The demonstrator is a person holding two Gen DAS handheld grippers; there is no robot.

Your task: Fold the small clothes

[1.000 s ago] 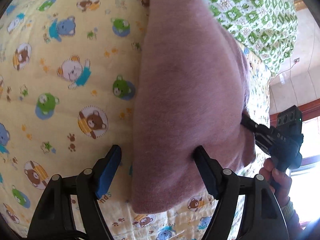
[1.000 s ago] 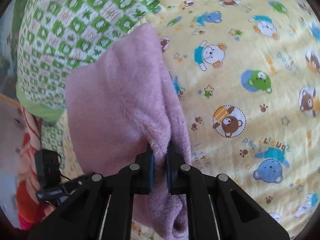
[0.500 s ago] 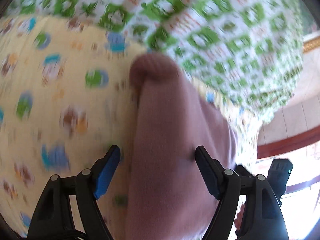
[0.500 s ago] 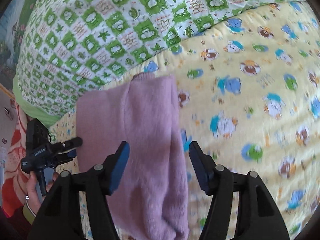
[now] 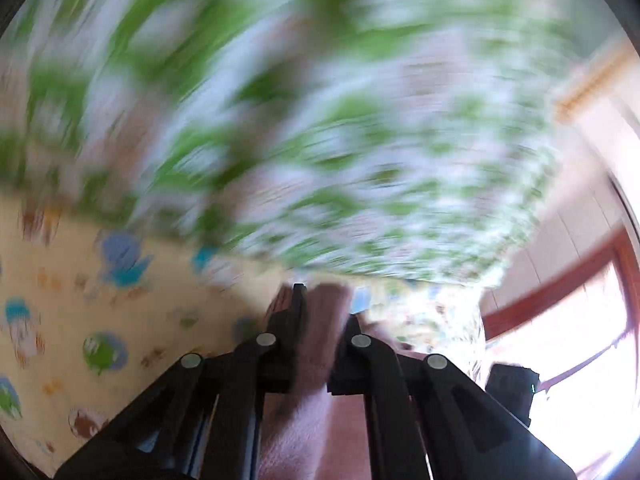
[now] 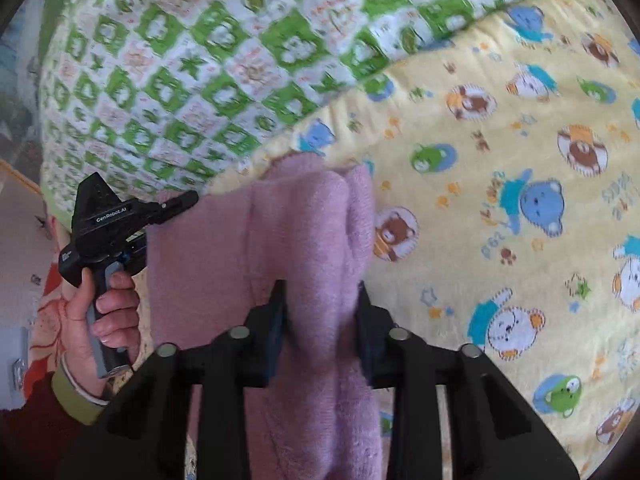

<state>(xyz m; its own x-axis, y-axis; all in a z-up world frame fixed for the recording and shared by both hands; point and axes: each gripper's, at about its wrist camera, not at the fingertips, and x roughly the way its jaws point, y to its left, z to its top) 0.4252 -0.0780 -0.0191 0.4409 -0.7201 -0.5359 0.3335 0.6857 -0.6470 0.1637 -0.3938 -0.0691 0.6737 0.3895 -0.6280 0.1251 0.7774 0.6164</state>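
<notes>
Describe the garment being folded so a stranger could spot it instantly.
Start at the yellow bear-print blanket and follow it to where the green-checked quilt overlaps it. There lies the pink fuzzy garment, between both grippers. It is the only plain, unpatterned fabric in sight.

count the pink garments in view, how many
1. A single pink fleece garment lies on the yellow bear-print blanket beside the green checked quilt; the left claw and right claw both pinch it. Others could be hidden beyond the frame.
</notes>
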